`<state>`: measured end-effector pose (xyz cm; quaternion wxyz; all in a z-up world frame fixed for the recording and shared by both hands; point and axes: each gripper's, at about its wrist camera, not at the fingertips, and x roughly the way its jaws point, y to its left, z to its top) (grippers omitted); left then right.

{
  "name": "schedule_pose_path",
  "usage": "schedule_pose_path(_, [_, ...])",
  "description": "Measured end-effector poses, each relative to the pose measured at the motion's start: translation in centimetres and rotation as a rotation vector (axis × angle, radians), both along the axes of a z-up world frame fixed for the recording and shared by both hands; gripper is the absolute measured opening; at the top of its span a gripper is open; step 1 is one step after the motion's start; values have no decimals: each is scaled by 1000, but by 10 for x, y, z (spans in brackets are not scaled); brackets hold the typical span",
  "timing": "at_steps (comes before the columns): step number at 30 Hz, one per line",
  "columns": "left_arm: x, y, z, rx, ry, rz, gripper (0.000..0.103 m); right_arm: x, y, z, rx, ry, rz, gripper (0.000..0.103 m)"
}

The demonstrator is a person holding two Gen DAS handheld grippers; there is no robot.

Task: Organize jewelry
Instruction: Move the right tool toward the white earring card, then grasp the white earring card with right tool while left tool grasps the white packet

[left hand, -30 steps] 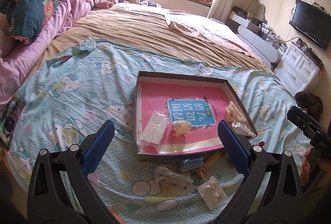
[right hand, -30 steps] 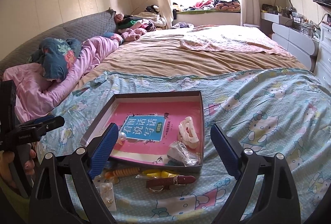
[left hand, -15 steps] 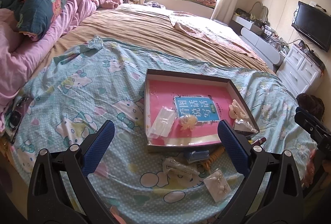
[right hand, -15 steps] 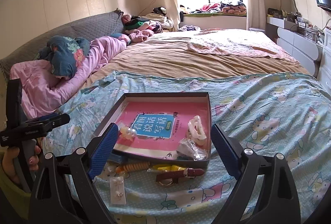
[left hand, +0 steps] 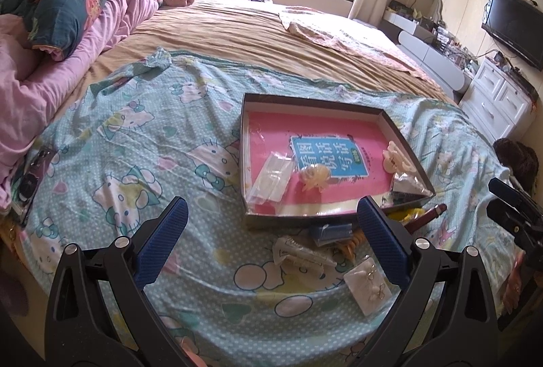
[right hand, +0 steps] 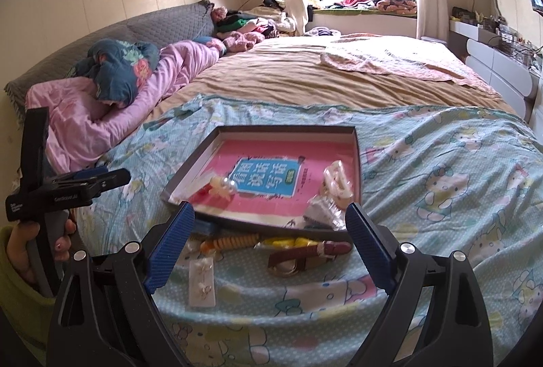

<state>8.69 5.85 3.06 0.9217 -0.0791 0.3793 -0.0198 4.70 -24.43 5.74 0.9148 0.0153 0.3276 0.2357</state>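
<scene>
Both the left gripper [left hand: 271, 243] and the right gripper [right hand: 269, 246] hover with fingers spread wide, holding nothing, on the near side of the shallow box [left hand: 249, 163]. Inside the box lie a cream hair claw [right hand: 337, 180] and a clear packet [left hand: 271, 178]; just outside its near wall, on the blanket [left hand: 142, 143], lie an earring card [right hand: 202, 280] and a brown strap [right hand: 307, 253].

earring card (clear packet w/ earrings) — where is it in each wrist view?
Left wrist: earring card lower right, beside the right fingertip.
Right wrist: earring card lower left, beside the left fingertip.
Shared landmark: the tray, just beyond the card in both.
</scene>
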Motion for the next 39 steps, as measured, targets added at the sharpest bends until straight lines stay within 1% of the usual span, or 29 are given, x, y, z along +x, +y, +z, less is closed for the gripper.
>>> schedule_pose_path(8, [0, -3, -19, 40, 46, 0, 93, -9, 13, -18, -20, 39, 43, 90])
schedule_pose_path(11, [0, -4, -26, 66, 61, 6, 93, -12, 20, -26, -23, 59, 66, 90])
schedule_pose_path(19, [2, 0, -42, 121, 103, 30, 93, -19, 43, -47, -63, 89, 122, 90])
schedule_pose_path(24, [4, 3, -50, 139, 126, 40, 93, -21, 62, -64, -97, 110, 167, 90])
schedule_pose_path(29, [7, 5, -58, 155, 147, 36, 93, -24, 82, -80, -150, 110, 204, 90])
schedule_pose_path(32, [8, 5, -61, 156, 155, 33, 93, -25, 94, -91, -178, 118, 224, 88])
schedule_pose_path(37, [10, 5, -67, 150, 166, 19, 93, -21, 109, -108, -229, 127, 245, 74])
schedule_pose_path(38, [11, 4, -68, 148, 167, 11, 93, -20, 111, -112, -234, 133, 246, 68])
schedule_pose_path(39, [10, 2, -68, 144, 165, 1, 93, -19, 112, -116, -241, 142, 246, 59])
